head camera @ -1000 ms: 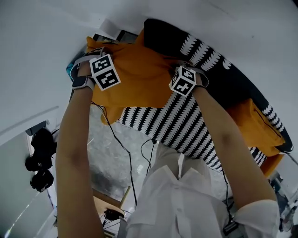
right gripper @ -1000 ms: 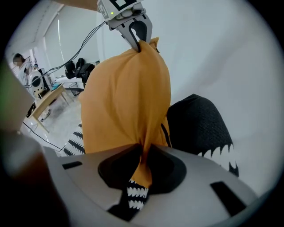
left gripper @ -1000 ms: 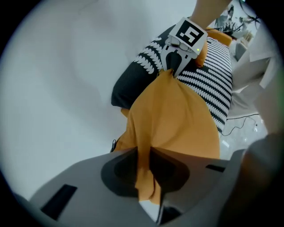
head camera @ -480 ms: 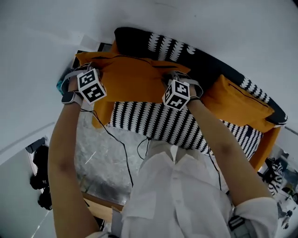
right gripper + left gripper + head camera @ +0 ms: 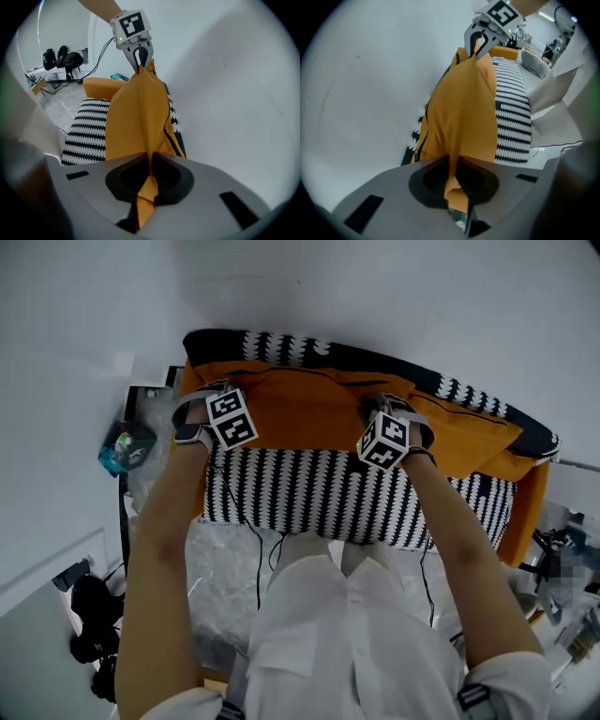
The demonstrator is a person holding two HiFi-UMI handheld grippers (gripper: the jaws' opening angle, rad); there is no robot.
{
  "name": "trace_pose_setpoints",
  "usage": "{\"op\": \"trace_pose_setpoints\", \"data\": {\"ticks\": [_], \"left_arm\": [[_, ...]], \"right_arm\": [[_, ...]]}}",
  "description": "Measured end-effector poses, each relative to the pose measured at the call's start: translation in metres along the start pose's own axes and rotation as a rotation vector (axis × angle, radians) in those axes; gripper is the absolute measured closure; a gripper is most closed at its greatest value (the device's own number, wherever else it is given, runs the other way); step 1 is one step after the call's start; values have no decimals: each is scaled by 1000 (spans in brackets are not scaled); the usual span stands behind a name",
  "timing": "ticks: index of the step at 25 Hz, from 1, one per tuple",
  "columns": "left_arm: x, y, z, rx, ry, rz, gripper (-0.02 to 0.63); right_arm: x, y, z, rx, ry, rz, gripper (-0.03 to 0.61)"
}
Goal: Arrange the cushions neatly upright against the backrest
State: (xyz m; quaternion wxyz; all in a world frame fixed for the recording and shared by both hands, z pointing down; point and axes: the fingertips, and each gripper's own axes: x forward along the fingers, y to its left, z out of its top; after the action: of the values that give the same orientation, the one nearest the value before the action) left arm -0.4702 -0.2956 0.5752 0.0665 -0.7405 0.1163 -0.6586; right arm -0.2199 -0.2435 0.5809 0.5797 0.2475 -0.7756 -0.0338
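**A:** Tong status?

**B:** Left gripper is pinched tight on the orange cushion, with a fold of its top edge squeezed flat between the jaws. Right gripper has the same grip: jaws pressed together on that same edge, fabric poking out behind them.

**A:** Both on one cushion?

**B:** Yes. The left one has the corner at the sofa's left end. The right one grips nearer the sofa's middle. The fabric is pulled taut between them.

**A:** Where does the cushion sit?

**B:** On the sofa's left half, above the zigzag-striped seat. It stands on edge, running along the sofa's backrest. It's just beside the backrest, but I can't tell if they touch.

**A:** Anything else on the sofa?

**B:** A second orange cushion at the sofa's right end, just beside the held one and lying against the backrest. No gripper is on it.

**A:** Surroundings?

**B:** A white wall directly behind the sofa. Black cables trail on the floor in front of the sofa.
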Motion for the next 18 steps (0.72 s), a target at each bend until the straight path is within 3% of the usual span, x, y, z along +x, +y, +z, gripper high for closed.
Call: {"op": "trace_pose_setpoints", "data": {"ticks": [6, 11, 15, 18], "left_arm": [[25, 31, -31, -118, 92, 34, 569], [53, 21, -49, -80, 151, -26, 552], [73, 32, -53, -141, 137, 66, 568], [77, 38, -56, -188, 112, 48, 549]], "right_arm": [[29, 4, 28, -1, -20, 4, 555], [65, 33, 28, -3, 31, 94, 545], [75, 30, 29, 37, 49, 75, 545], [80, 25, 33, 59, 38, 76, 536]]}}
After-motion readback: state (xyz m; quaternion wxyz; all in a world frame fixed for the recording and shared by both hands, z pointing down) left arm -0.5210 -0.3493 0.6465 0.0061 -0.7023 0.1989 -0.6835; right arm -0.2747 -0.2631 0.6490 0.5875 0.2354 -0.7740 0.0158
